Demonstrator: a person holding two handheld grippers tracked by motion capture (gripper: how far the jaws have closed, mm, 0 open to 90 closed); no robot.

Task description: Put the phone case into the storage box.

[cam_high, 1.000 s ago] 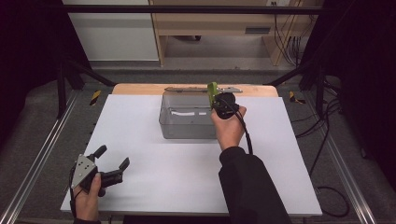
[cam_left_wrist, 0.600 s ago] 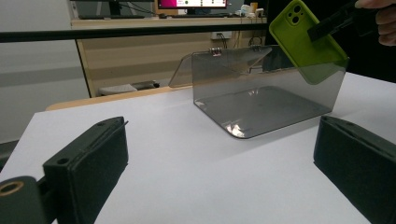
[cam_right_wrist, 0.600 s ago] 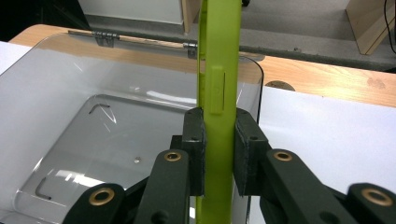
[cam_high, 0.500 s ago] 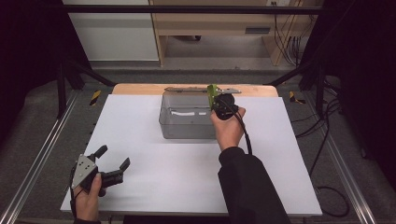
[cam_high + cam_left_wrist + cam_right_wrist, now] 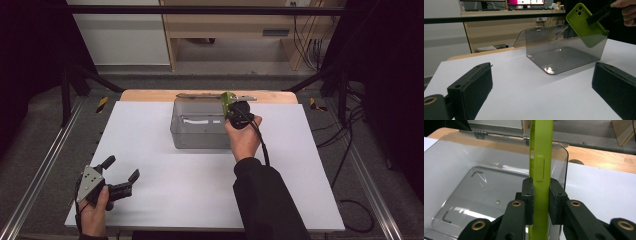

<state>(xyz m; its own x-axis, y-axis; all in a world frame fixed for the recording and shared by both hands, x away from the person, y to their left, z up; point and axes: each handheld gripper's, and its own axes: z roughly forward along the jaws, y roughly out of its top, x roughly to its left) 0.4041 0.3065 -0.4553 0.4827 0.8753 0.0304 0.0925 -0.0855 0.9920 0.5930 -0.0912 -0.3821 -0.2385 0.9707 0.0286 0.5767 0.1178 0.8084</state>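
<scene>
A lime-green phone case (image 5: 541,162) stands on edge between the pads of my right gripper (image 5: 541,202), which is shut on it. In the high view the phone case (image 5: 226,101) hangs over the right end of a clear smoky plastic box (image 5: 200,125) with its hinged lid folded back. The left gripper view shows the phone case (image 5: 584,23) tilted, its lower end dipping inside the box (image 5: 564,53). My left gripper (image 5: 120,175) rests open near the table's front left corner, nothing between its black pads (image 5: 472,86).
The white table top (image 5: 150,170) spreads around the box, with a wooden strip (image 5: 150,95) along its far edge. Metal rails (image 5: 45,160) run along both sides. Cables (image 5: 350,165) trail on the floor at the right. A wooden desk stands behind.
</scene>
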